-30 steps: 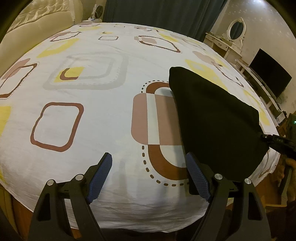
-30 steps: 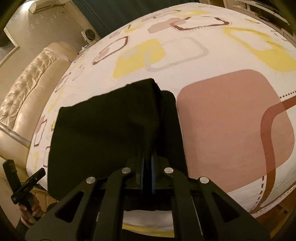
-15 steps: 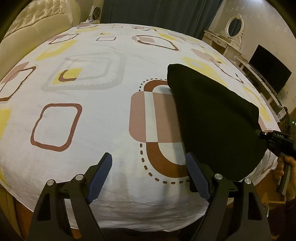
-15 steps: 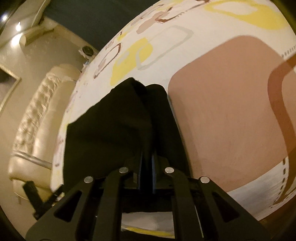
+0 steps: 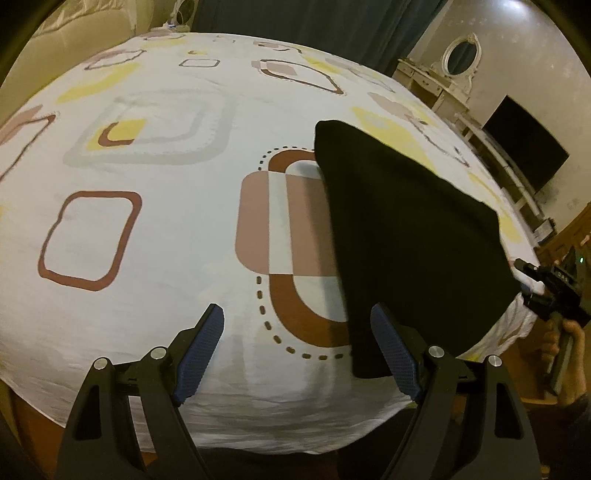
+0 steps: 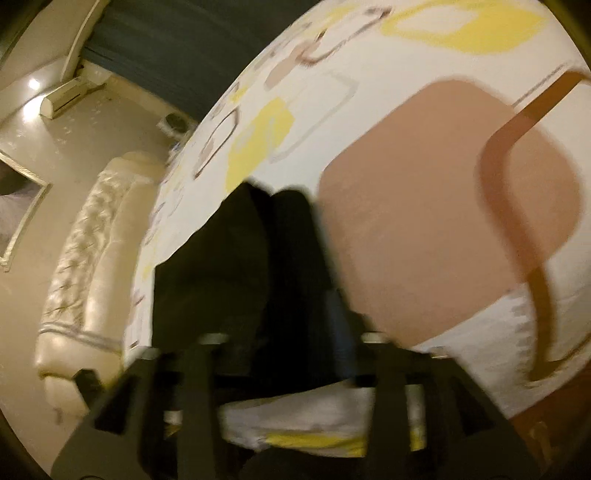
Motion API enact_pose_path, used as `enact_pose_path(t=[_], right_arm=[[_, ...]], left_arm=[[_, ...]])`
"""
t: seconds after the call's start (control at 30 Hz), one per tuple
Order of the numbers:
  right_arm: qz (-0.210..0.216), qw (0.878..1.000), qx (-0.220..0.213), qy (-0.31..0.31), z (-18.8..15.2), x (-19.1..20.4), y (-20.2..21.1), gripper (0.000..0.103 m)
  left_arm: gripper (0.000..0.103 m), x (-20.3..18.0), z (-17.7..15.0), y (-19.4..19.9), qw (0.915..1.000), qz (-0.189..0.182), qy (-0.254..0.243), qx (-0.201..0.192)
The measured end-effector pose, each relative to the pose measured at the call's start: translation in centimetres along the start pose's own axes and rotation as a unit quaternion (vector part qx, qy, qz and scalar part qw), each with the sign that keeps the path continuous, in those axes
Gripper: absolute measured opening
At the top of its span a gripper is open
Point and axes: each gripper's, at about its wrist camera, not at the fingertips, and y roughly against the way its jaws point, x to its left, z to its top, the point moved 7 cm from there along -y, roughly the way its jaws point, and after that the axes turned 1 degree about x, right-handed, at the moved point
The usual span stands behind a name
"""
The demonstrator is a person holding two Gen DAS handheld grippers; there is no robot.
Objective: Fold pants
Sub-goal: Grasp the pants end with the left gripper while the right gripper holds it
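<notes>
Folded black pants (image 5: 402,236) lie on the patterned bed sheet (image 5: 155,229), at the right of the left wrist view. My left gripper (image 5: 297,350) is open and empty above the near edge of the bed, its right finger beside the pants' near corner. In the blurred right wrist view the pants (image 6: 236,284) lie straight ahead of my right gripper (image 6: 291,332), whose jaws now stand apart around the pants' near edge. The right gripper (image 5: 546,291) also shows at the pants' far right corner in the left wrist view.
A padded cream headboard (image 6: 85,266) runs along the far left side of the bed. A dresser with an oval mirror (image 5: 458,59) and a dark TV screen (image 5: 524,147) stand beyond the bed on the right. Dark curtains (image 5: 314,18) hang behind.
My right gripper's jaws have opened from their shut grip on the pants' edge, and its view has swung and blurred. The left gripper has stayed open and nearly still.
</notes>
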Motion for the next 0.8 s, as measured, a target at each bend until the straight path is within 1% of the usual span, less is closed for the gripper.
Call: enact_pose_path(t=[0.07, 0.13, 0.17, 0.27, 0.47, 0.63, 0.73, 0.8], right_arm=[[0.018, 1.000, -0.006, -0.008, 0.2, -0.3, 0.6, 0.070], [0.055, 0.998, 0.008, -0.032, -0.2, -0.9, 0.5, 0.073], [0.070, 0.996, 0.018, -0.042, -0.6, -1.1, 0.2, 0.073], [0.072, 0.996, 0.035, -0.047, -1.2, -1.6, -0.6, 0.073], [0.079, 0.994, 0.057, -0.045, -2.2, -1.2, -1.7, 0.073], [0.085, 0.993, 0.077, -0.034, -3.1, -0.5, -2.8, 0.074], [0.084, 0.993, 0.076, -0.027, -3.2, -0.2, -3.0, 0.076], [0.087, 0.993, 0.077, -0.026, -3.3, -0.2, -3.0, 0.076]], left_arm=[[0.081, 0.0, 0.1, 0.0, 0.9997, -0.019, 0.018, 0.003], [0.081, 0.0, 0.0, -0.4, 0.9985, -0.039, 0.036, 0.013], [0.081, -0.1, -0.1, -0.7, 0.9974, -0.052, 0.046, 0.020], [0.081, -0.4, -0.1, -1.2, 0.9964, -0.062, 0.053, 0.025], [0.082, -1.9, -0.3, -1.9, 0.9958, -0.079, 0.037, 0.030], [0.083, -1.9, -0.3, -2.1, 0.9940, -0.091, 0.049, 0.036], [0.083, -1.5, -0.2, -2.0, 0.9926, -0.101, 0.058, 0.037], [0.083, -1.4, -0.3, -2.1, 0.9902, -0.115, 0.068, 0.042]])
